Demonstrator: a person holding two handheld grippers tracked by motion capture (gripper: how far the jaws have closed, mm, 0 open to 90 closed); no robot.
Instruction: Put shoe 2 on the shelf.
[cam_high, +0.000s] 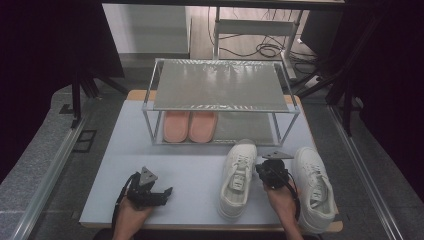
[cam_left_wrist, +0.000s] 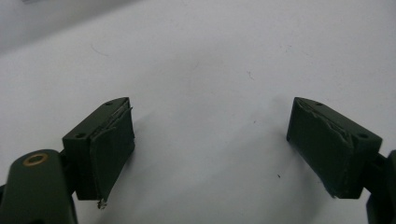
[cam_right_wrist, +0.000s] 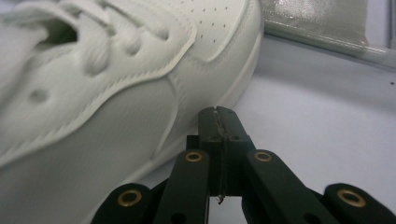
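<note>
Two white sneakers stand on the table, toes toward the rack: the left sneaker (cam_high: 238, 177) and the right sneaker (cam_high: 314, 187). My right gripper (cam_high: 270, 167) sits between them, close beside the left sneaker's side. In the right gripper view its jaws are pressed together with nothing between them (cam_right_wrist: 219, 116), right next to the sneaker's white side panel (cam_right_wrist: 93, 107). My left gripper (cam_high: 162, 192) rests low over the bare table at the front left. In the left gripper view its fingers (cam_left_wrist: 112, 140) stand wide apart over the white surface.
A two-level metal shoe rack (cam_high: 220, 85) stands at the back of the table (cam_high: 190, 165). A pair of pink slippers (cam_high: 189, 126) lies on its lower shelf at the left. The table's front edge runs just behind both hands.
</note>
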